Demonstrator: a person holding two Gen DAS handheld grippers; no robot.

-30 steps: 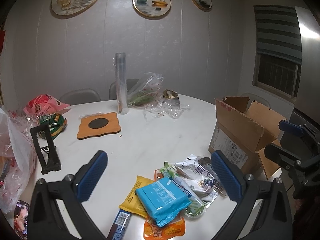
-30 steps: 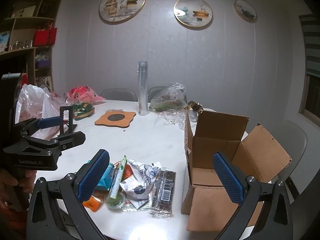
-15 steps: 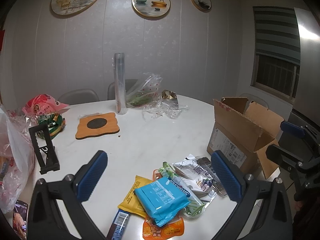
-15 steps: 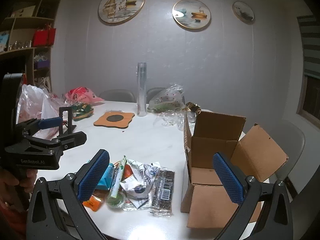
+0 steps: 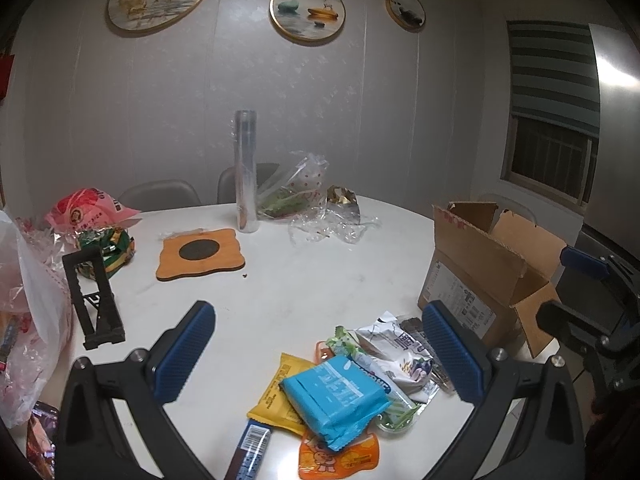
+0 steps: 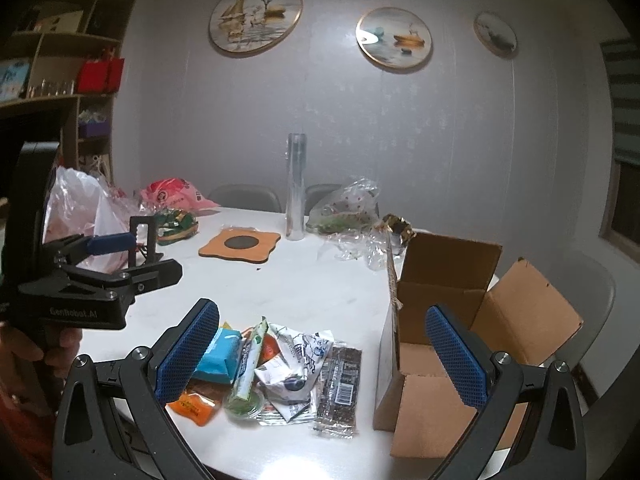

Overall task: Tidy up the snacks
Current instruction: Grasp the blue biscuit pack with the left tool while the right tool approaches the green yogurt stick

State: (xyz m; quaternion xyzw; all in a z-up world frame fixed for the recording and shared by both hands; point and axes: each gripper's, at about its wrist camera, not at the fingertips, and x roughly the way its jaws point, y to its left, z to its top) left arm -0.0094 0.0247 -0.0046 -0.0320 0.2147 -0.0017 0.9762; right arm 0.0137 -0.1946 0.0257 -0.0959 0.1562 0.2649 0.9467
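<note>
Two grippers, my left gripper (image 5: 320,354) and right gripper (image 6: 322,346), hover spread wide, grasping nothing. A snack pile (image 5: 352,384) lies near me, left of the open cardboard box (image 6: 444,344).

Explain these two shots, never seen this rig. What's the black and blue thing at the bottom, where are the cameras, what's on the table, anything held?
There is no robot arm. A person holds a handheld two-finger gripper in each hand, and a fisheye camera on each one looks forward along its fingers.

The left wrist view shows the left gripper, black arms with blue pads; the right wrist view shows the right gripper. Each also appears from the side in the other's view. Both are open and hold nothing.

On the white table lies a snack pile: a blue packet on a yellow packet, an orange pouch, a white pouch and a dark bar. Beside the pile stands an open cardboard box, which looks empty as far as can be seen. Further back are a wooden trivet, a clear tube and plastic bags.
</note>
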